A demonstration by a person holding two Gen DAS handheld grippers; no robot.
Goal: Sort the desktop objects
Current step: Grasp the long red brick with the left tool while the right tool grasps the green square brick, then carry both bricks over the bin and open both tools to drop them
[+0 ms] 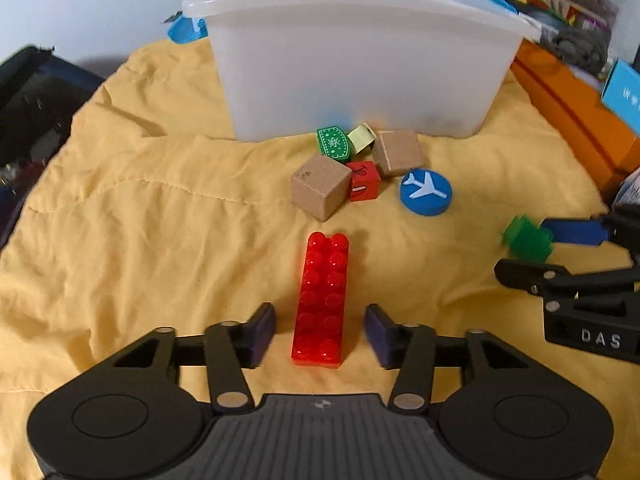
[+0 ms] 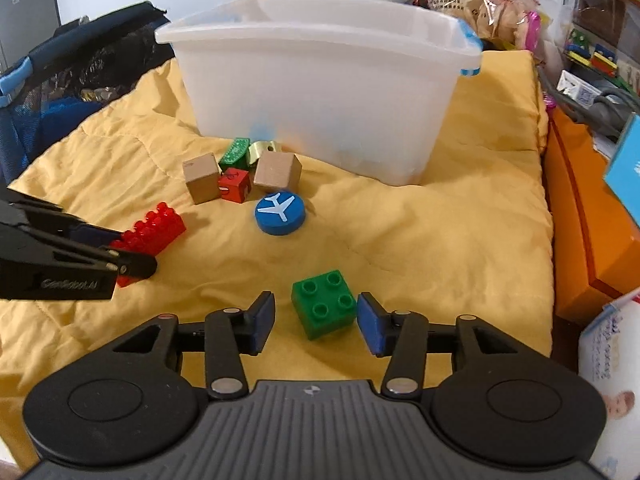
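A long red studded brick [image 1: 322,300] lies on the yellow cloth [image 1: 140,240], its near end between the fingers of my left gripper [image 1: 320,330]. The pads stand clear of its sides, so this gripper is open. In the right wrist view a green square brick [image 2: 324,304] rests on the cloth between the fingers of my right gripper [image 2: 316,320], also open; the right pad is very close to the brick. The left gripper [image 2: 132,254] and the red brick [image 2: 154,230] show at the left there. A translucent white bin [image 1: 360,60] stands behind.
Before the bin lie two plain wooden cubes [image 1: 320,190], a small red cube [image 1: 364,180], a green patterned tile [image 1: 334,142], a pale green piece [image 1: 362,136] and a blue disc with a plane [image 1: 426,192]. An orange box [image 2: 588,208] borders the right; a dark bag [image 2: 60,92] the left.
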